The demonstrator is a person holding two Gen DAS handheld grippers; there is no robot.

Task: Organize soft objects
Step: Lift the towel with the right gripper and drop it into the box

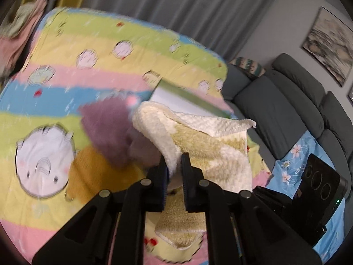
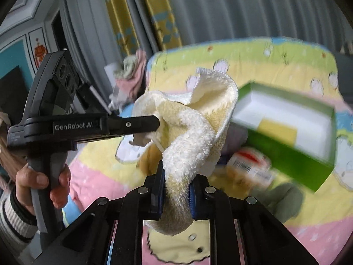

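Both grippers are holding the same fluffy cream-and-yellow towel (image 2: 194, 123) in the air above the striped cartoon-print quilt (image 1: 88, 44) on the bed. The left gripper (image 1: 174, 165) is pinching one edge between narrow jaws; the right gripper (image 2: 175, 187) is clamping a bunched fold, its jaws closed on the pile. Beyond the towel, the open green cardboard box with a white interior (image 2: 286, 154) is sitting on the quilt, a yellow item already lying inside. A fuzzy purple soft object (image 1: 106, 128) is lying beside it. The thick pile is likely compressing unevenly, so one corner could be slipping free mid-fold. The towel could also be catching the box rim and tipping it.
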